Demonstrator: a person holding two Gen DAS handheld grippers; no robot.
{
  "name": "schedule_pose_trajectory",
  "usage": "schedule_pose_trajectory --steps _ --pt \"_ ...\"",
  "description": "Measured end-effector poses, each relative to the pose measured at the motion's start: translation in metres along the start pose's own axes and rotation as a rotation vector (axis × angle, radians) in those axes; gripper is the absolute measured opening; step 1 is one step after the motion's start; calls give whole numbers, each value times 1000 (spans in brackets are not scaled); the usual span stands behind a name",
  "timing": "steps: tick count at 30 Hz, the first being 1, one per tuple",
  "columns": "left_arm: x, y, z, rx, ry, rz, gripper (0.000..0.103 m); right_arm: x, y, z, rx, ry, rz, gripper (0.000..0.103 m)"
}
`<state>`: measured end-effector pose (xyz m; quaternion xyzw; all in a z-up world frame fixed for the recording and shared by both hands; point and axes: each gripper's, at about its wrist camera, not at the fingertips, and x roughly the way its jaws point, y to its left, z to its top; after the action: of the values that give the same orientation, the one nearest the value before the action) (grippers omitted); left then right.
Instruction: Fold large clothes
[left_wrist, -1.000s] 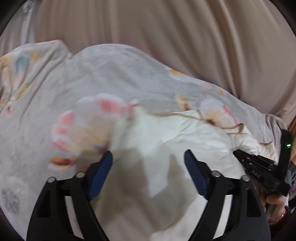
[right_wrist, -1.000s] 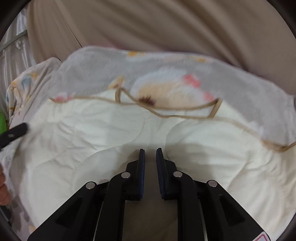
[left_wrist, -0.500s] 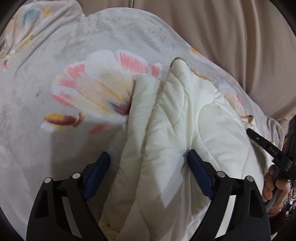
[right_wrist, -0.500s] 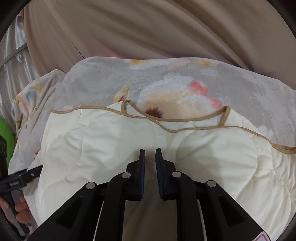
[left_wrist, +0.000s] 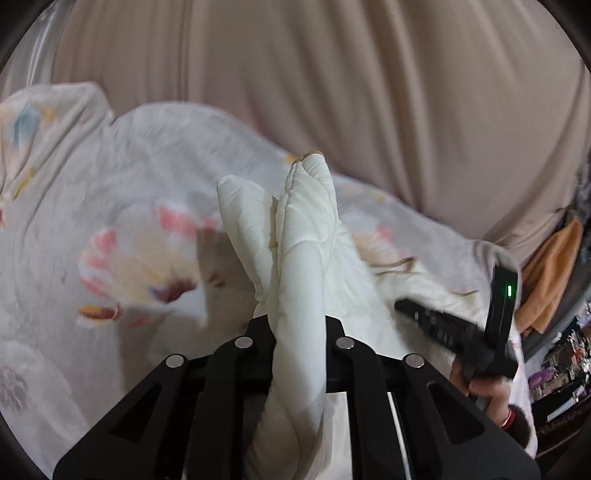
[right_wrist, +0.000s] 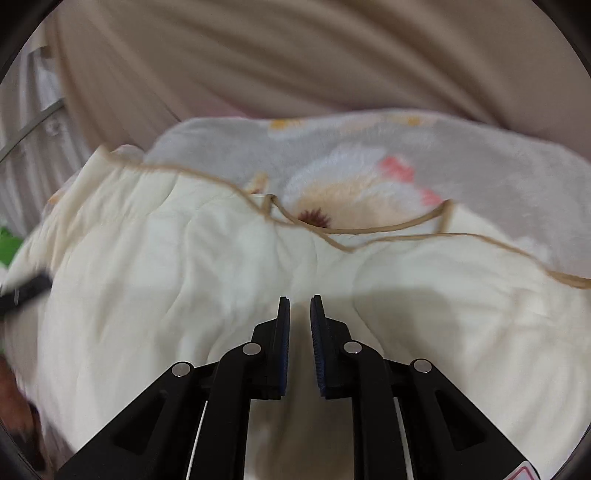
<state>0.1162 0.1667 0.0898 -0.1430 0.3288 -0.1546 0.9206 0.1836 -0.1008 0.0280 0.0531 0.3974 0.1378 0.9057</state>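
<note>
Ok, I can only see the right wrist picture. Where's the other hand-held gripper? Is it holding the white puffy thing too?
Observer: Yes. The left hand-held gripper has a bunched fold of the cream garment between its jaws, which are closing on it.
Operator: Does the fold flop down?
Observer: No, it sticks up past the gripper, in front of the flowered blanket.
Operator: Anything else I can't see?
Observer: An orange cloth shows at the far right edge of the left wrist view.
</note>
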Motion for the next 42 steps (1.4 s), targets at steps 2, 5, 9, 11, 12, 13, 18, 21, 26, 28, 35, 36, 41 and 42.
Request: schedule_pose_trajectory --steps 2,5,9,11,12,13,18,21,26,28,35,36,41,42 --pt "-19 -27 4 54 -36 -28 11 -36 2 -23 -54 -2 -2 14" --pt "-34 -79 2 149 -78 -54 11 -68 1 -68 -70 54 64 8" --pt "-41 -146 -11 265 -75 -109 11 -58 -1 -112 -56 133 106 8" --pt "-34 -181 -22 324 -59 -128 11 -48 -6 -122 -24 113 126 4" --pt "-26 -203 -29 361 -47 -134 11 -47 -9 -123 -10 101 144 2" --pt "-20 -216 -35 383 -34 -140 11 -48 -11 -123 8 98 162 2" --pt "36 -278 -72 475 66 -145 11 -77 -31 -140 69 104 238 1" --pt "77 -301 -96 501 143 -128 12 -107 -51 -167 72 115 232 4" --pt "128 -329 -144 581 177 -66 15 -153 -104 -210 191 97 196 14" --pt "139 -336 -158 614 174 -30 17 -164 -123 -218 249 67 186 14" --pt "125 -343 -157 612 164 -78 42 -204 -177 -219 419 -109 125 23" --pt "106 -339 -148 586 155 -121 47 -212 -182 -218 432 -143 110 34" --pt "6 -297 -106 492 4 -235 81 -249 -192 -204 419 -251 94 52" --pt "-7 -288 -100 486 -24 -220 84 -256 -187 -195 398 -274 101 63"
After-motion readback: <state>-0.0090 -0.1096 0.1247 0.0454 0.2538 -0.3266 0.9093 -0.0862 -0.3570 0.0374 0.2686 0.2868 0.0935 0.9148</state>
